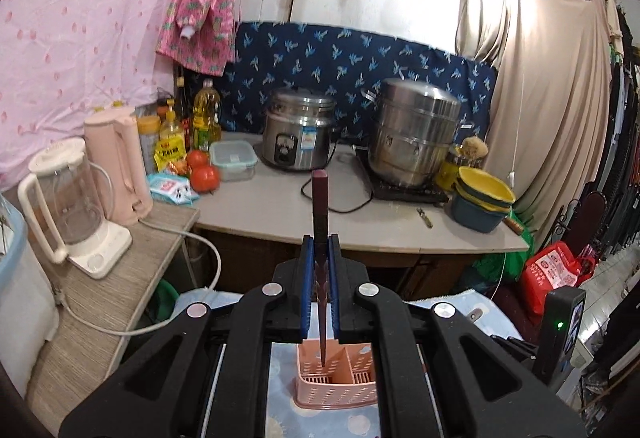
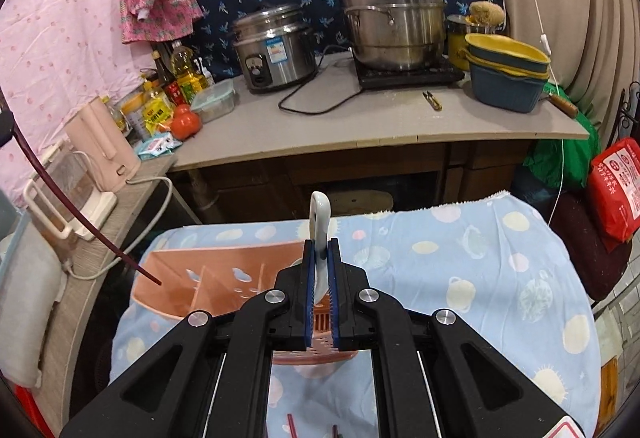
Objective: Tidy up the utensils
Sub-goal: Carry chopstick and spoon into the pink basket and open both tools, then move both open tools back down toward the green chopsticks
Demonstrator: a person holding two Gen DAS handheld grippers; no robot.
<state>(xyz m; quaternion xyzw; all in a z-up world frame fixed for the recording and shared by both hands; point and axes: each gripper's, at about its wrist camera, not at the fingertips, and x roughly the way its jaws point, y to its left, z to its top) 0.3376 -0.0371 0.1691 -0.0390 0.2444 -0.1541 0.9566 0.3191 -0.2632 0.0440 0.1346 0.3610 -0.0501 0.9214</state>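
left wrist view, tool (image 1: 320,246) gripping chopstick (image 1: 320,197), pink caddy (image 1: 336,382) below

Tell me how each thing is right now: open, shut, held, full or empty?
Left tool: shut on a dark chopstick, tip over the holder.
Right tool: shut on a white spoon, handle up.
Holder: upright on the blue cloth, the compartments in view look empty.
Rice cooker: lid on.
Steamer pot: lid on.
Food box: lid shut.
Blender jug: empty.
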